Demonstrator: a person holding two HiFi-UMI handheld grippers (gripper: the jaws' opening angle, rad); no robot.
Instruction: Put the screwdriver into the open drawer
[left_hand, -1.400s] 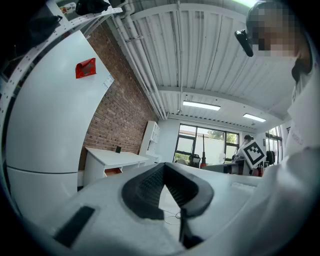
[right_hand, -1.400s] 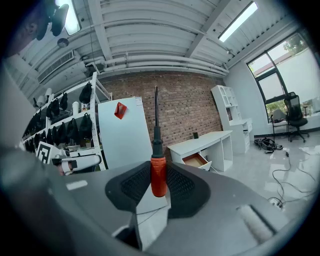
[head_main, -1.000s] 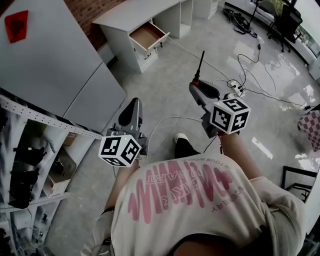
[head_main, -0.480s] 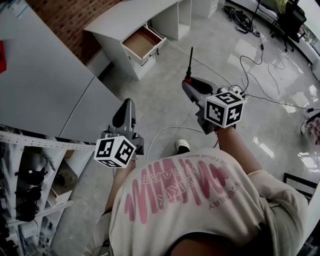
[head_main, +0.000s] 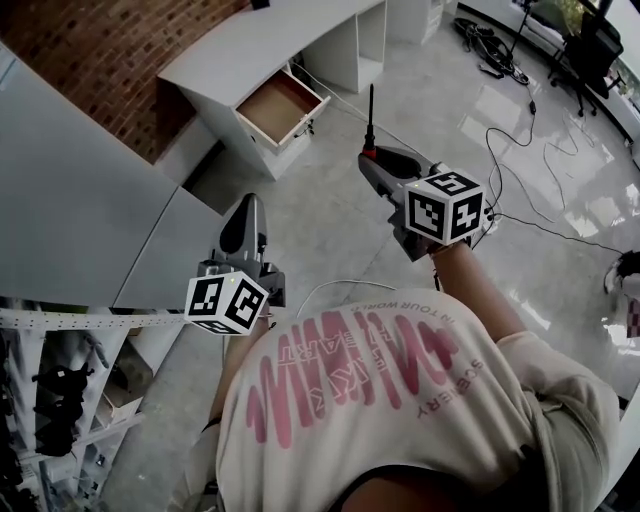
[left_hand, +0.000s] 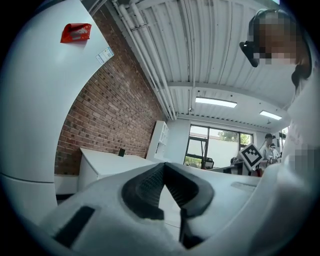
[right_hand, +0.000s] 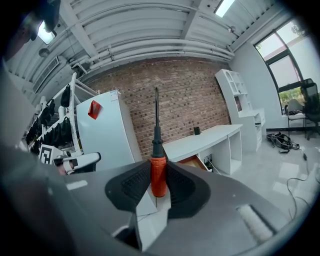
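Screwdriver (right_hand: 158, 175) upright at centre of right gripper view, red handle clamped between right gripper (right_hand: 158, 167) pads, handle butt hidden down in jaws. Tip too small to read in head view. Left gripper (left_hand: 164, 166) jaws pressed together, nothing between. Open drawer (head_main: 276, 104) upper centre-left of head view, well apart from both grippers, inside too small to make out, mostly cut off behind jaw in right gripper view.

The person's shirt (head_main: 400, 400) bears pink print, upside down in the head view; one small line looks like "SCENERY", the rest is unreadable. The red label (left_hand: 76, 32) on the white cabinet (left_hand: 30, 125) is too small to read
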